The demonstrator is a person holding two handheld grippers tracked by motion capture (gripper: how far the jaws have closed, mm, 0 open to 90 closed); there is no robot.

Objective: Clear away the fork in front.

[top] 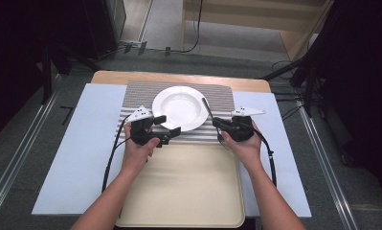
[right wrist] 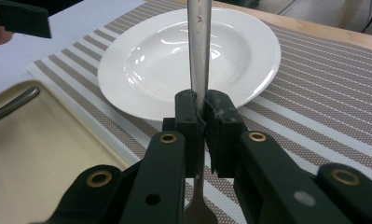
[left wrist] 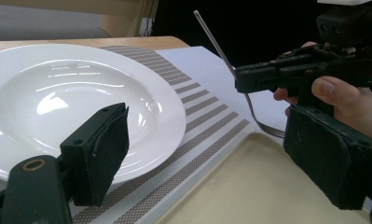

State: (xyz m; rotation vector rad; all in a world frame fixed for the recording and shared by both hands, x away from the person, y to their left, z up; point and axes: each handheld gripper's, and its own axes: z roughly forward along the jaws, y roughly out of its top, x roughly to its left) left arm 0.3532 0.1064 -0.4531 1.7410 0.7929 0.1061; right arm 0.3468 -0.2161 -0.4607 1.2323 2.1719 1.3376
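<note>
High view: overhead, facing forward and down, distant; gripper views: low, close, from opposite sides; all share the plate (top: pixel 179 108).

Fork (right wrist: pixel 198 56) tines below the right gripper view's bottom edge

table: wooden top (top: pixel 179 76), just a strip of bare wood showing at the far edge
cover: pale blue sheet (top: pixel 83 143) spread over most of it
placemat: grey-and-white striped mat (top: pixel 140 96) on the far half, lying on the sheet
tray: big beige tray (top: pixel 188 191) on the near half, its far edge right up against the mat
</note>
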